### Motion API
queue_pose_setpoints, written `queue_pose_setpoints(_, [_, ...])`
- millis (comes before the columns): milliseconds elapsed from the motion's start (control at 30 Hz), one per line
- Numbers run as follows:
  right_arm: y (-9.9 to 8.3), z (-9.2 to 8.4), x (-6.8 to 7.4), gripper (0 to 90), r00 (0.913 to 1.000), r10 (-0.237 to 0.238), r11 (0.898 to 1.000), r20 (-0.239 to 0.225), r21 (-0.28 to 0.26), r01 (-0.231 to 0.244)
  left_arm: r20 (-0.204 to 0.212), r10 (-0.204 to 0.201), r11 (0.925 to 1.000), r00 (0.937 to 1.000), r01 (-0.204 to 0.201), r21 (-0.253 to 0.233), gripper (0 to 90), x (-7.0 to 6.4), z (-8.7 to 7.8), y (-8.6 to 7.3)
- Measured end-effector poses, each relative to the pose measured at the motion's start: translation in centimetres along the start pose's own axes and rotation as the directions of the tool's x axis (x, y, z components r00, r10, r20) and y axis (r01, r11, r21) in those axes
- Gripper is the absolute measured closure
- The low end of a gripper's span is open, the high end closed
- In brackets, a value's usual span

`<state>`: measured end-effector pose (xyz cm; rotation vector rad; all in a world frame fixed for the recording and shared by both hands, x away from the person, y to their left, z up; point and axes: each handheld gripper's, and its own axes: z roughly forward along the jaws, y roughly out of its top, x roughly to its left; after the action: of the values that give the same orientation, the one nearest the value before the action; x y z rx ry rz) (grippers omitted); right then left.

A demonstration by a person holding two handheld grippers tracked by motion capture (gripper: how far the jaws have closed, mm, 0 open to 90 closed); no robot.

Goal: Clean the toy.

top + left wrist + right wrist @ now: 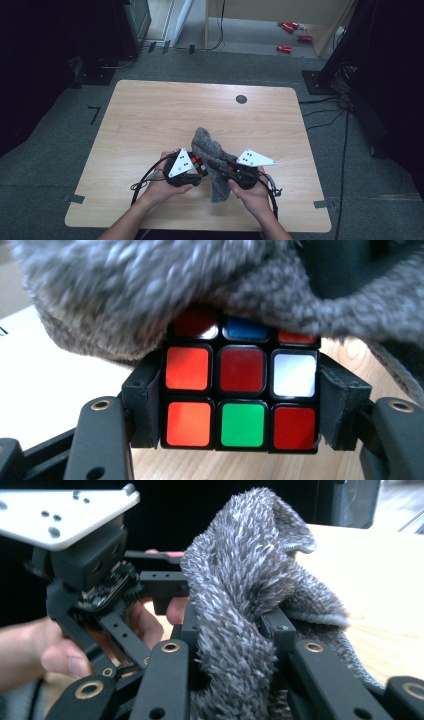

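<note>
Over the near middle of the bench (150, 115), both hands meet. The left gripper (242, 405) has its jaws clamped on a puzzle cube (241, 400), one pad flat against each side face, and the cube sits square between them with its coloured stickers facing the camera: orange, dark red and white across the middle row, orange, green and red along the bottom. From the high view the left gripper (192, 167) and the cube (198, 164) sit just left of a grey fuzzy cloth (212, 155), which rises in a bunched fold above the bench. In the left gripper view that cloth (150, 290) drapes right over the cube's top row, touching it and covering part of the upper stickers.

The right gripper (235, 645) has a thick fold of the cloth (240, 585) pinched between its jaws, the fabric bulging up above them and hanging down below. In the high view the right gripper (231, 172) meets the cloth from the right. Whether the cloth's lower end rests on the bench is hard to make out there. The left hand (60, 645) shows beyond, wrapped around its gripper.
</note>
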<state>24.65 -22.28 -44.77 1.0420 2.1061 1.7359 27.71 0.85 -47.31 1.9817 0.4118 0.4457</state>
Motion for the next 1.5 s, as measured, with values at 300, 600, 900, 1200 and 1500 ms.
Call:
queue_pose_setpoints(300, [-0.3, -0.7, -2.0, 72.5, 0.9934, 0.112, 0.993, 0.023, -0.024, -0.112, 0.036, -0.012, 0.9986, 0.9993, 0.014, -0.052, 35.0, 0.4, -0.7, 0.1])
queue_pose_setpoints(600, [0.6, -0.8, -0.4, 72.3, 0.9967, 0.081, 0.996, 0.003, -0.032, -0.081, 0.063, 0.006, 0.9982, 0.9980, -0.002, -0.061, 35.0, -0.3, -0.3, 0.0])
queue_pose_setpoints(900, [-0.1, -1.3, -2.3, 72.3, 0.9849, 0.155, 0.988, 0.077, -0.039, -0.152, 0.066, -0.029, 0.9923, 0.9974, 0.037, -0.118, 35.0, 0.5, -1.2, 0.2])
queue_pose_setpoints(1200, [0.1, -1.0, -1.8, 72.0, 0.9876, 0.131, 0.991, 0.087, -0.040, -0.128, 0.076, -0.034, 0.9901, 0.9965, 0.044, -0.134, 35.0, 0.5, -1.4, 0.3])
queue_pose_setpoints(1500, [0.7, -0.9, -0.4, 71.8, 0.9949, 0.090, 0.995, 0.047, -0.055, -0.087, 0.081, -0.028, 0.9908, 0.9963, 0.039, -0.130, 34.9, 0.3, -1.3, 0.3])
